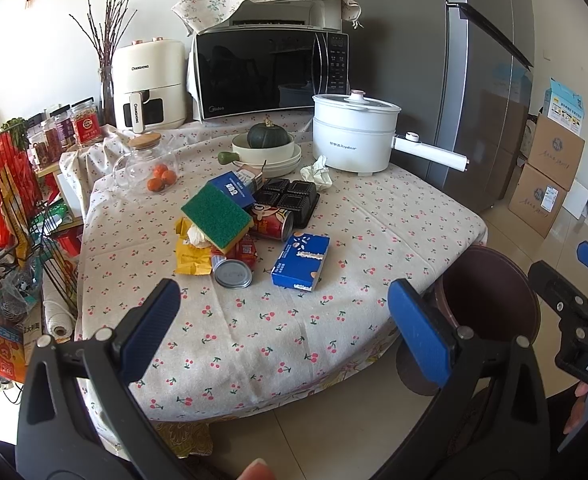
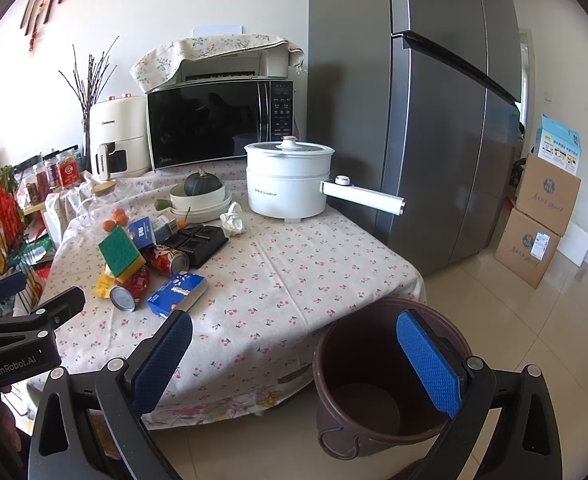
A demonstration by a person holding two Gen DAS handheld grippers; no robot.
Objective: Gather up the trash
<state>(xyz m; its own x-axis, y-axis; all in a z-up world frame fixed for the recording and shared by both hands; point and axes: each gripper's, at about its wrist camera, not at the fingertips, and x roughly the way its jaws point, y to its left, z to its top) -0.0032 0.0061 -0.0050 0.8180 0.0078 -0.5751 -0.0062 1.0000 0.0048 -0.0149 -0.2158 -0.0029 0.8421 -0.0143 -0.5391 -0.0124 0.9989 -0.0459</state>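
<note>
Left wrist view shows the left gripper [image 1: 281,320] with fingers spread wide and empty above the cloth-covered surface [image 1: 334,248], short of the trash pile: a blue carton [image 1: 301,262], a tin lid [image 1: 233,274], yellow wrappers [image 1: 191,258]. The right gripper [image 2: 294,360] hangs equally released over the brown bin [image 2: 374,380] (empty, as far as shows). Best to take the near carton first, closing across its narrow sides.

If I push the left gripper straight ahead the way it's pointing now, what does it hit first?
Most likely the blue carton lying nearest on the table, with the can's silver end just left of it. The left gripper is open and empty, and only bare cloth lies before them. Depth through the fisheye is uncertain.
</note>
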